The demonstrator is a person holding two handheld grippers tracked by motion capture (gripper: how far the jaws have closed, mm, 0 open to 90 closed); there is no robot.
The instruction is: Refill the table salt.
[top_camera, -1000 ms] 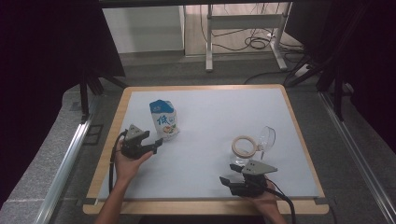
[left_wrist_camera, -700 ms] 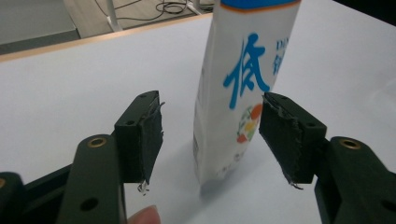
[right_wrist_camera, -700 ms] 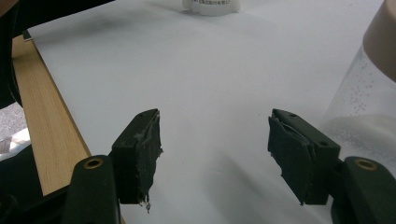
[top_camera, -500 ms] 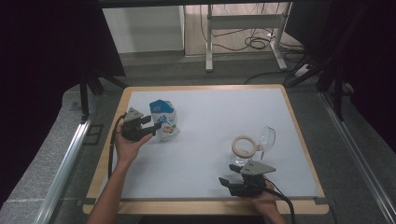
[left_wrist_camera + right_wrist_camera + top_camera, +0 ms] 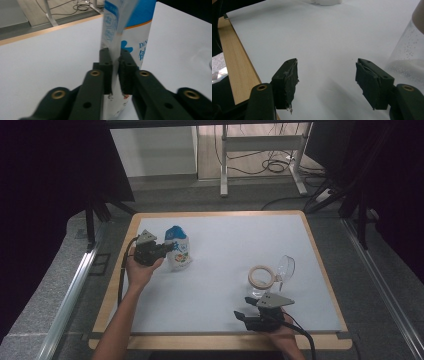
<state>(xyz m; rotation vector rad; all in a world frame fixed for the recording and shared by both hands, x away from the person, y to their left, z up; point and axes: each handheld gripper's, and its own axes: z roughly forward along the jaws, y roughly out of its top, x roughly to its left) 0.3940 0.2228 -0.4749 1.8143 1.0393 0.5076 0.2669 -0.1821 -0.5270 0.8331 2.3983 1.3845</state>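
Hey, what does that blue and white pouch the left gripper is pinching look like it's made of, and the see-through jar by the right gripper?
Pouch: thin, glossy printed plastic film, it seems; the left gripper pinches its flat edge seam, and the surface shines. Jar: clear glass or hard plastic, hard to tell which; the white mat shows through its wall, with a tan ring at the mouth.

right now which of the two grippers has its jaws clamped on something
The left gripper: its jaws pinch the side seam of the blue and white pouch. The right gripper has open jaws with nothing between them.
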